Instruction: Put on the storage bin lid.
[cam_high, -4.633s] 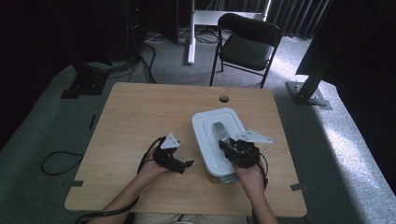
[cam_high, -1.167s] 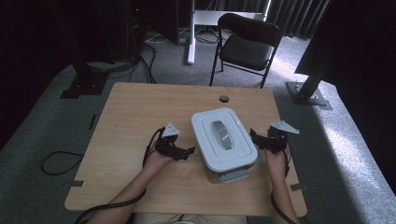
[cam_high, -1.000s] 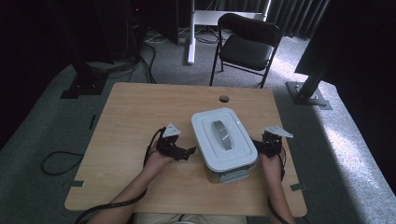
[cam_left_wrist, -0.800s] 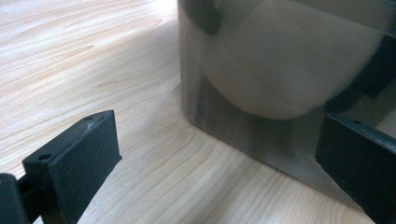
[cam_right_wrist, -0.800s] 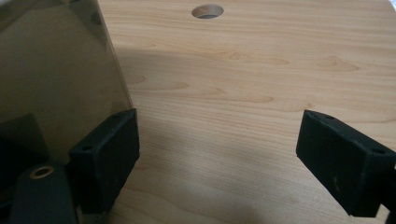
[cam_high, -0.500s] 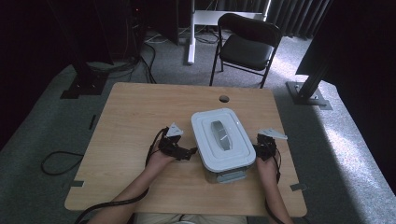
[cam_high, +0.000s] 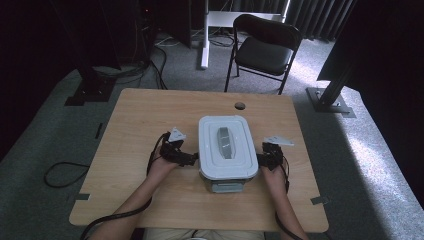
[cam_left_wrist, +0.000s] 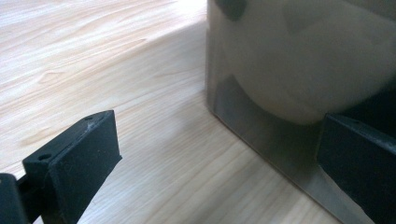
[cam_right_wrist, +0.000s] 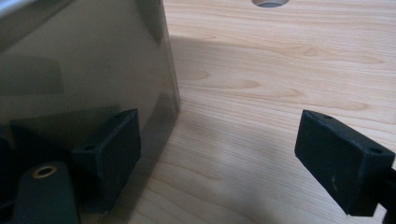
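We have the lidded box (cam_high: 228, 152) mid-desk (cam_high: 140, 120), left gripper (cam_high: 186, 159) and right gripper (cam_high: 264, 159) flanking it — jaws open, nothing gripped yet; clamping its sides is left.

high: overhead, facing forward-down | gripper views: close, low | shared: container (cam_high: 228, 150), table (cam_high: 150, 115)

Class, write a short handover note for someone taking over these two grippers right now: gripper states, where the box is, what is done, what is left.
Left gripper: open, at the box's left side.
Right gripper: open, at the box's right side.
Box: lidded, standing on the table near the person's edge, between the grippers.
Done: both grippers are placed beside the box.
Left: probably grip or press its sides to lift or move it; nothing is gripped yet.
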